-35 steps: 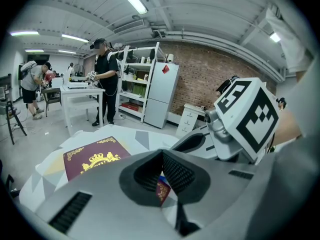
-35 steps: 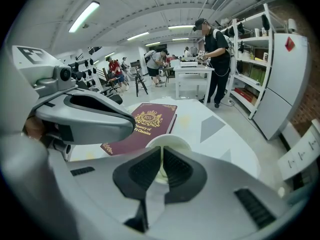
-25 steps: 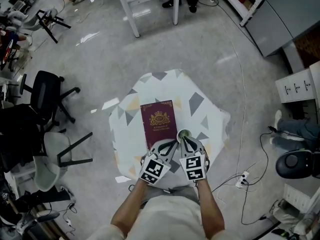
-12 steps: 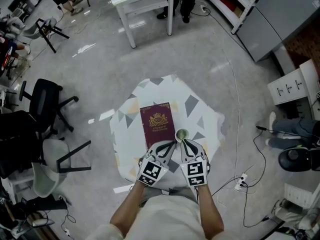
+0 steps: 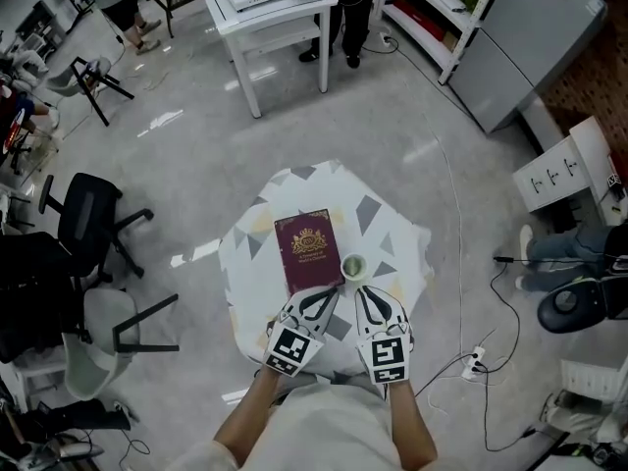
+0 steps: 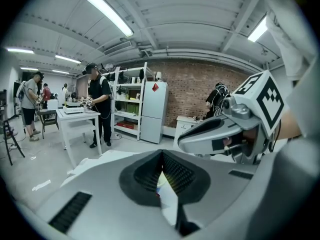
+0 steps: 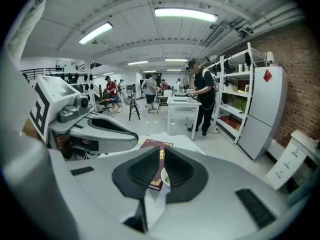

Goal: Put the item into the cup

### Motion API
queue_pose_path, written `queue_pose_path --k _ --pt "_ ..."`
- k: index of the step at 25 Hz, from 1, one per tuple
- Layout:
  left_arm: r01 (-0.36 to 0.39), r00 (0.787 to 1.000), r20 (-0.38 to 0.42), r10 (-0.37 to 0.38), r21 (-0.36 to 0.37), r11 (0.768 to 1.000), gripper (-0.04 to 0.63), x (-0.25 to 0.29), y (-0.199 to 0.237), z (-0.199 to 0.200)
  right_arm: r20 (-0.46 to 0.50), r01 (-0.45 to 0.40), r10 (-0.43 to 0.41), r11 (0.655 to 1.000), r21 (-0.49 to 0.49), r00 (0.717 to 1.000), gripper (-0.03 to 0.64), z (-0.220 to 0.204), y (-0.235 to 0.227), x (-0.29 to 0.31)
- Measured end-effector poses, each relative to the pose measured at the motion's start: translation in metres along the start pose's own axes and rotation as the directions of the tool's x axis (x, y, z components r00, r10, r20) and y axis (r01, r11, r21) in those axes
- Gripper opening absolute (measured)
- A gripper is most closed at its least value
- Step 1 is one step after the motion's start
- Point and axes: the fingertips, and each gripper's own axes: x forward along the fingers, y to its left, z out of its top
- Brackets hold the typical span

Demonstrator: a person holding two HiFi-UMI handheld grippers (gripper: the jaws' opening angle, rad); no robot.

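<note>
At the near edge of the table (image 5: pixel 388 219), the left gripper (image 5: pixel 332 292), jaws together, and the right gripper (image 5: pixel 361 292), jaws barely apart, hang empty, probably aiming at the cup (image 5: pixel 353 266).

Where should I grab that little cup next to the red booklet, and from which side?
Probably pinch the cup across its round wall near the rim, coming from the near right with the right gripper. It stands upright, and the booklet lies close on its left.

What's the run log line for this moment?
left gripper: shut, empty | right gripper: narrowly open, empty | cup: upright beside red book
</note>
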Motion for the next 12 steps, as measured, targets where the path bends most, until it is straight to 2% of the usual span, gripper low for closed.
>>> queue_pose_path --k 12 --pt "0.026 0.998 0.049 -0.028 0.041 0.999 0.012 -0.021 -0.017 0.023 0.077 0.057 -0.059 0.998 0.033 0.995 0.034 0.016 0.007 -0.04"
